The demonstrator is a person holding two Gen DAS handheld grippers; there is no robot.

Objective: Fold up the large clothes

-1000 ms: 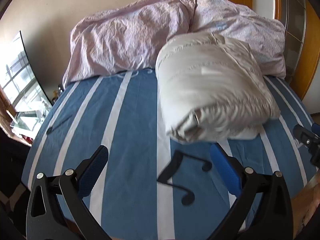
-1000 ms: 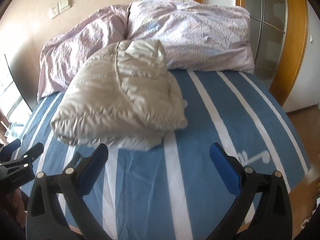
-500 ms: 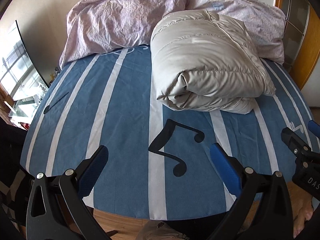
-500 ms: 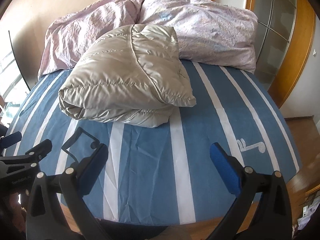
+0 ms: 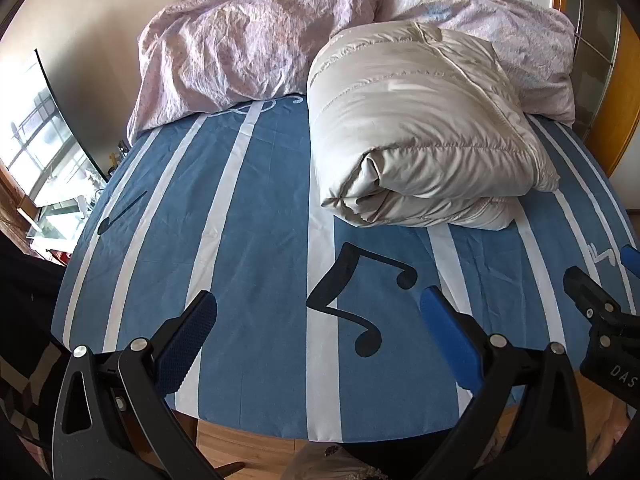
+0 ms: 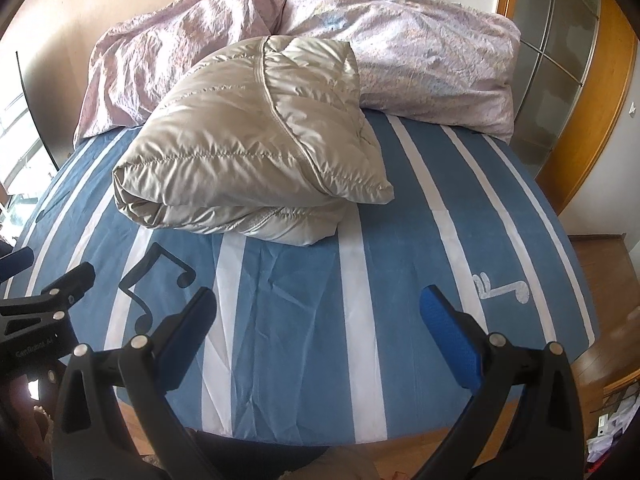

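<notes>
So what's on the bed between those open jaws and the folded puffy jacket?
Only striped bedsheet with a printed black music note before the jacket, clearest in the left wrist view.

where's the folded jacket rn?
In both wrist views the folded beige puffer jacket lies mid-bed on the striped blue sheet, against the pink duvet, beyond both open grippers.

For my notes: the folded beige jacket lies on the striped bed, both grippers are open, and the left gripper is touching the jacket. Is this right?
One thing is wrong: the left gripper is apart from the jacket, with bare sheet between them, as the left wrist view shows. The jacket does lie folded on the bed, and the right gripper is open too.
</notes>
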